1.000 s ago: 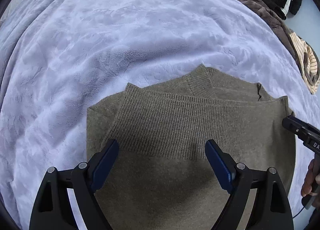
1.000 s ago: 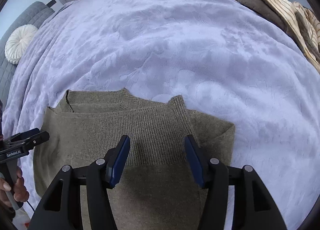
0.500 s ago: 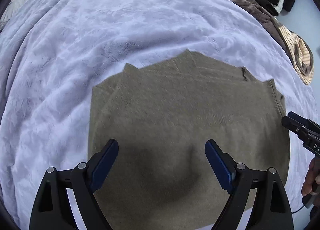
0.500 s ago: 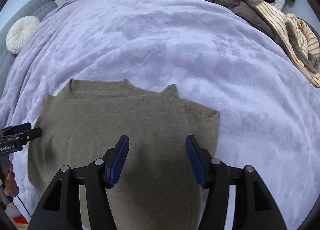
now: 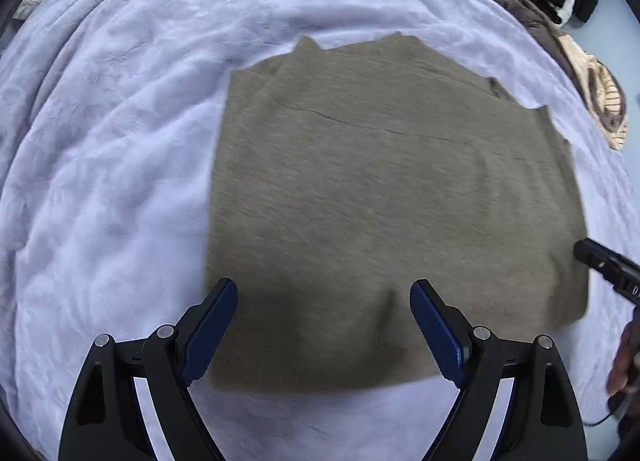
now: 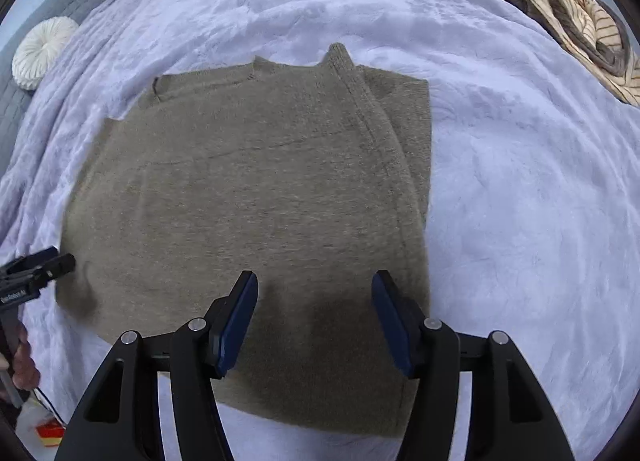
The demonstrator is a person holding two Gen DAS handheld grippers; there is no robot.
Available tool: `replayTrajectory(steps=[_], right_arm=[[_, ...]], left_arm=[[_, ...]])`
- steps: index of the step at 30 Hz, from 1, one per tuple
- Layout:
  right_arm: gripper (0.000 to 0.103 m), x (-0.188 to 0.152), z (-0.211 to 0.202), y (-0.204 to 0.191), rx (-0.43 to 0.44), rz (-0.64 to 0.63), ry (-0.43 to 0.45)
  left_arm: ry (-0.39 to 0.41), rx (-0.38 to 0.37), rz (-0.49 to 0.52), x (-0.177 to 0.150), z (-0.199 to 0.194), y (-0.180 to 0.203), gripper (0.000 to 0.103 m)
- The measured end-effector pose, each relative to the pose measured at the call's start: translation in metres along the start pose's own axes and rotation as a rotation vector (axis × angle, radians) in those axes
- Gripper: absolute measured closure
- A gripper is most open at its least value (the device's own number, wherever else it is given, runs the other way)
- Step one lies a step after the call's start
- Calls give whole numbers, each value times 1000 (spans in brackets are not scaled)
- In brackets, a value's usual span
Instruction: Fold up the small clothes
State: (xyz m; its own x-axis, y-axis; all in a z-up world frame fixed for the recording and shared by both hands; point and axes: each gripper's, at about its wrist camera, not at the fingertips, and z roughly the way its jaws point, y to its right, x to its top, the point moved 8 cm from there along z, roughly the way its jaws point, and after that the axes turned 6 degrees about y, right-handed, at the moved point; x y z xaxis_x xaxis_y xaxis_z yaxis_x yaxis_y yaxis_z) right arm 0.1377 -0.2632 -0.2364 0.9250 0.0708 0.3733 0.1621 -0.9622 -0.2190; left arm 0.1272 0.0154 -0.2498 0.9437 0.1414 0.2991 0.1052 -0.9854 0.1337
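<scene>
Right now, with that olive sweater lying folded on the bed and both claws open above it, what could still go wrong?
The olive sweater is layered, with a ribbed edge lying loose along one side; a claw pinching only the top layer may undo the fold. The fluffy blanket could get caught up along with the knit. The left claw and right claw hover close together and might bump.

A home bedroom: a wide bed covered by a soft lilac blanket (image 6: 520, 141), a round white cushion (image 6: 42, 49) against a grey padded headboard (image 6: 60, 5) at one side, and a loose heap of clothes (image 6: 560, 9) lying on the far edge, with an olive sweater (image 6: 256, 197) spread on top
</scene>
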Motion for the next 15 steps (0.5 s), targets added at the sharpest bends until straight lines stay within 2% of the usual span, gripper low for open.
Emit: replayTrajectory(steps=[2, 4, 7, 9, 11, 14, 15], right_arm=[[39, -13, -1, -27, 43, -29, -14], [40, -32, 6, -56, 59, -110, -47], [40, -55, 19, -71, 53, -176, -98], [40, -61, 27, -54, 32, -133, -131], [40, -62, 28, -19, -29, -54, -136], [40, -59, 12, 24, -15, 90, -123], [40, -58, 4, 32, -16, 109, -117]], left_arm=[[-10, -17, 38, -11, 0, 25, 14], [-21, 0, 89, -20, 5, 40, 14], [-72, 40, 71, -36, 21, 30, 14], [-110, 77, 15, -45, 31, 3, 14], [-111, 25, -57, -49, 26, -16, 14], [-60, -37, -122, -46, -4, -32, 14], [-40, -34, -138, -46, -14, -38, 14]])
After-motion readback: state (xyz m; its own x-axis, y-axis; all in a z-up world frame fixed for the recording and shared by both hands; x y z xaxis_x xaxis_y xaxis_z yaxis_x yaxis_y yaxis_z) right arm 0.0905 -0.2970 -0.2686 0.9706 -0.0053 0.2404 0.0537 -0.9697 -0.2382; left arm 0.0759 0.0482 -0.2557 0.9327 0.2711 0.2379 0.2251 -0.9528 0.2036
